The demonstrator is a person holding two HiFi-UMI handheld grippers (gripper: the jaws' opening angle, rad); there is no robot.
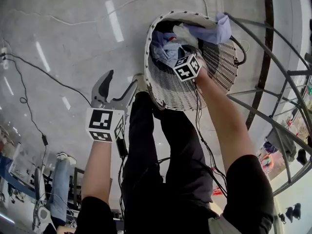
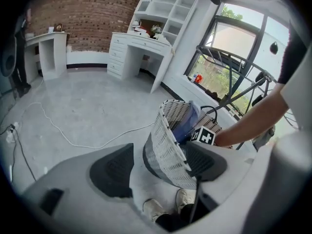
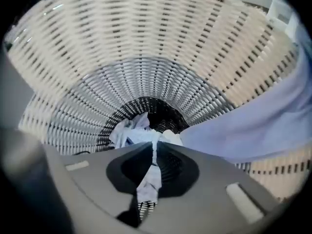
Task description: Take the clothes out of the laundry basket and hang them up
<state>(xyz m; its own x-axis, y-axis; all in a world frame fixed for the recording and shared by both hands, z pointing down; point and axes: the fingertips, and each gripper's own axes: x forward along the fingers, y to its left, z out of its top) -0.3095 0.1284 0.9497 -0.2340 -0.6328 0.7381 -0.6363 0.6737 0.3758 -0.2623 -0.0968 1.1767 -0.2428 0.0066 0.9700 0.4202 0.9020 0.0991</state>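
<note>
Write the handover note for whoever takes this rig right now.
Left tongs: open, empty, over the floor beside the basket.
Right tongs: deep in the basket, shut on a white cloth.
Blue garment draped over the basket's rim; more clothes inside.
Done: cloth gripped, not yet lifted out.
Left: pull it out, hang it, then the rest.

Tilted white woven laundry basket — crumpled pale-blue clothes inside, one over rim
</note>
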